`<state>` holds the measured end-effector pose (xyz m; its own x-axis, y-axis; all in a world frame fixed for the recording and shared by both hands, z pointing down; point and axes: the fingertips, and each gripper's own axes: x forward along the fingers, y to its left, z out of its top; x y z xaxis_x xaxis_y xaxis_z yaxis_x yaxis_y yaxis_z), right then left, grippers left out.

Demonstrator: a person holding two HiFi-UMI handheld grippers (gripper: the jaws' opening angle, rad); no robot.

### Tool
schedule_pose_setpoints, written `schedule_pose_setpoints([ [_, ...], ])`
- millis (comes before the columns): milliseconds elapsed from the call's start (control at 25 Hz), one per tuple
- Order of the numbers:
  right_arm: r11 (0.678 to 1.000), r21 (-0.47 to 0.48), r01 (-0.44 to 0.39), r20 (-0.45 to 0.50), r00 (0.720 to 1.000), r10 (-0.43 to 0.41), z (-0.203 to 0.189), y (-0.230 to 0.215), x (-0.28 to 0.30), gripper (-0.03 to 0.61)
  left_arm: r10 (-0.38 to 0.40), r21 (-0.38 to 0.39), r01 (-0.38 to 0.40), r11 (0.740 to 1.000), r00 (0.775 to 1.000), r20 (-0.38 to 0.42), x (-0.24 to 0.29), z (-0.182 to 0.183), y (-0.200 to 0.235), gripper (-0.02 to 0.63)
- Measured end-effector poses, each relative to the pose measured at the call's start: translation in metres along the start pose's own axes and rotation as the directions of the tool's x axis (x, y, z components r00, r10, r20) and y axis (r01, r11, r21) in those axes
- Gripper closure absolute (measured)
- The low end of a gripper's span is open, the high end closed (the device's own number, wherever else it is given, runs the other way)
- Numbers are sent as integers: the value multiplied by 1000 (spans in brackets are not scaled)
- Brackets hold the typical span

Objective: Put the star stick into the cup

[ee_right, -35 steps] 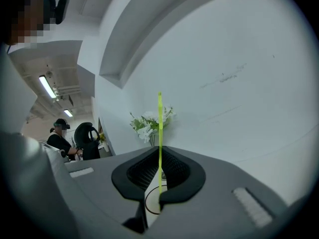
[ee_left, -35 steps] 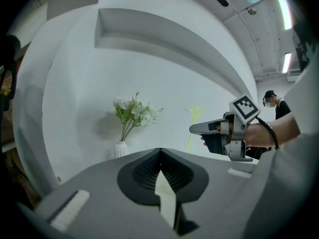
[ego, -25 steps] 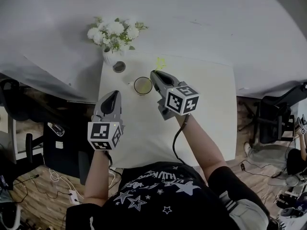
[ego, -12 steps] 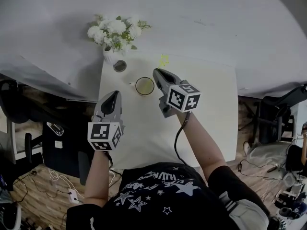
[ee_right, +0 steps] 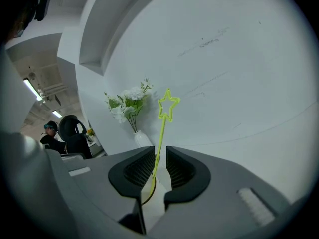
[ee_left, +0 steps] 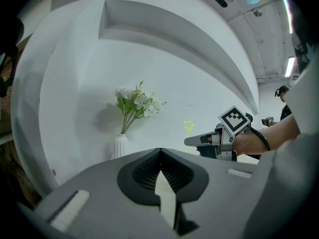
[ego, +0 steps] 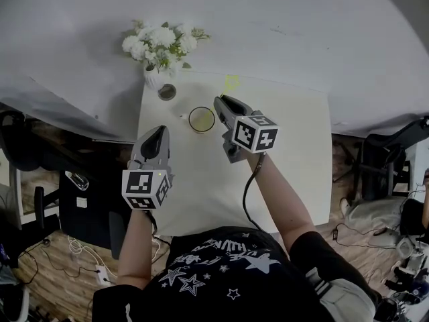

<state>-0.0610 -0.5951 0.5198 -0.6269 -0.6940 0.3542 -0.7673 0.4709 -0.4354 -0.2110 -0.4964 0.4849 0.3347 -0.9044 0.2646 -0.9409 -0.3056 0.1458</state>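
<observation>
The star stick (ee_right: 162,128) is thin and yellow-green, and my right gripper (ee_right: 160,151) is shut on its stem, star end up. In the head view the star (ego: 230,82) pokes out past the right gripper (ego: 222,101), which hovers just right of the cup (ego: 201,119). That cup is round with a yellowish rim and stands on the white table (ego: 288,166). A dark curve of its rim (ee_right: 146,199) shows below the jaws. My left gripper (ego: 158,132) is shut and empty, nearer the table's left edge. Its own view (ee_left: 159,151) shows the stick (ee_left: 188,128) held by the right gripper (ee_left: 198,141).
A white vase of white flowers (ego: 159,49) stands at the table's back left corner, with a small dark round object (ego: 166,92) beside it. Office chairs (ego: 382,166) and cables (ego: 87,253) surround the table. A white wall is behind.
My right gripper has shifted a little to the right and away with the star stick. The left gripper has stayed put.
</observation>
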Motion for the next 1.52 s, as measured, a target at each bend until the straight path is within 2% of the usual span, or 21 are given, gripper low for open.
schedule_pose_setpoints([
  [120, 1000, 2, 7, -12, 1000, -7, -4, 0, -5, 465, 8, 7, -8, 1000, 1000, 3, -4, 1, -1, 611],
  [400, 1000, 13, -5, 25, 1000, 5, -2, 10, -34, 466, 16, 30, -16, 999, 1000, 18, -25, 8, -16, 611],
  [760, 999, -1, -34, 92, 995, 34, 1, 35, -96, 488, 6, 74, -11, 997, 998, 65, -66, 27, -53, 611],
  [1120, 998, -15, -57, 140, 988, 59, -1, 53, -160, 563, -10, 104, 1, 995, 996, 94, -103, 35, -98, 611],
  [1520, 995, -47, -92, 150, 984, 98, -22, 76, -226, 563, -14, 111, 1, 994, 994, 112, -148, 28, -143, 611],
])
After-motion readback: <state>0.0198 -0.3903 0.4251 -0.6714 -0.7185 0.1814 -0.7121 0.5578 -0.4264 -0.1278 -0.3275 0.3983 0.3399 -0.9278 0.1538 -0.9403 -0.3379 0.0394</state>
